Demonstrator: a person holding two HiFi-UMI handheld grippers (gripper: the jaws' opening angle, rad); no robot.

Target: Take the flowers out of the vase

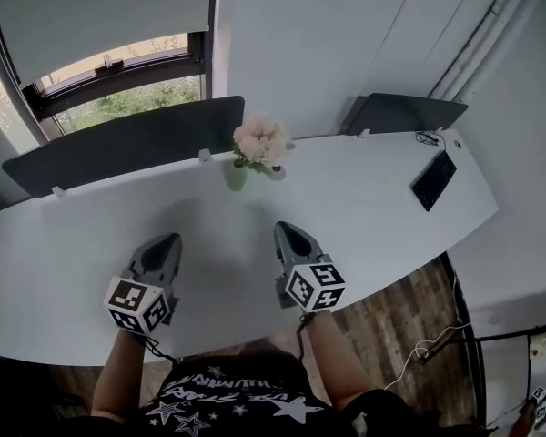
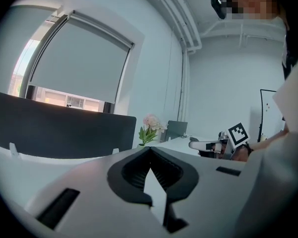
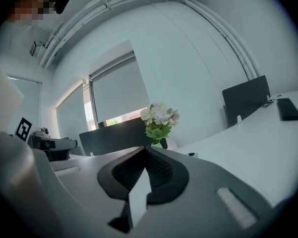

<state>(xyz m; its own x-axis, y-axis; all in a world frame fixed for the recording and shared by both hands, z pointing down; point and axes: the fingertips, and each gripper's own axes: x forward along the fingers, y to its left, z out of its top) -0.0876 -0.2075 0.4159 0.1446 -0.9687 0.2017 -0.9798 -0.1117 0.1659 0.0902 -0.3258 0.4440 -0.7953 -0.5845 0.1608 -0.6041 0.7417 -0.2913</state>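
Pink flowers (image 1: 261, 141) stand in a pale vase (image 1: 236, 177) at the far edge of the white desk (image 1: 391, 209), well apart from both my tools. My left gripper (image 1: 167, 242) and right gripper (image 1: 289, 231) hang over the near part of the desk, each with its jaws pressed together on nothing. I judge this to be the approach. Next I must reach forward, open one pair and close on the stems above the rim.

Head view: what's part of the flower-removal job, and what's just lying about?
Job:
- flowers
- vase
- left tool, shut, empty
- right tool, shut, empty

Lying about:
- black keyboard
- left divider
- right divider
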